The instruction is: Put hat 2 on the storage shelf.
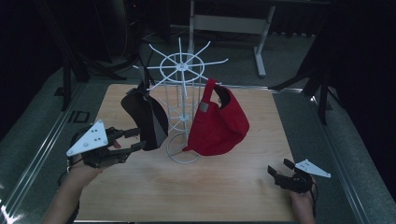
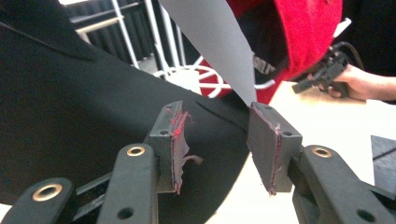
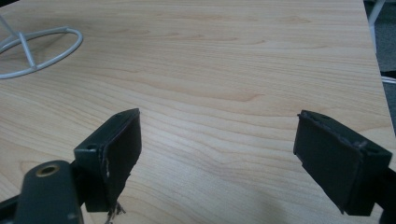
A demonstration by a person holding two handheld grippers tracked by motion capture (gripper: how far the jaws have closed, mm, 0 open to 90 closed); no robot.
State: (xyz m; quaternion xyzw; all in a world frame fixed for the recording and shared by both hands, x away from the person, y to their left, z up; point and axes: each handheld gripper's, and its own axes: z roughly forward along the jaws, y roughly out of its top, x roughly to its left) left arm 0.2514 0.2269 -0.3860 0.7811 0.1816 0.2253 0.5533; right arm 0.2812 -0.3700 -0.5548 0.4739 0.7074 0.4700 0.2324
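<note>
We work over a light wooden table top, and at its middle stands a white wire hat rack with radiating spokes at the crown and a ring base. On the rack's right side hangs a red fabric cap, slumped and folded. On its left side hangs a black fabric cap, which is the thing we are after; its lower part sits just at our left gripper.

In the left gripper view, our left gripper has its jaws spread, with the black cap's dark cloth lying behind and between them and a grey stiff panel, seemingly the underside of the brim, coming down to the far jaw's tip. Nothing is pinched yet.

We judge the cap light and soft in the crown, likely to collapse and swing, while the brim looks stiff and thin. So the brim edge seems the better hold.

Our right gripper rests low near the table's near right corner, jaws wide apart over bare wood.
</note>
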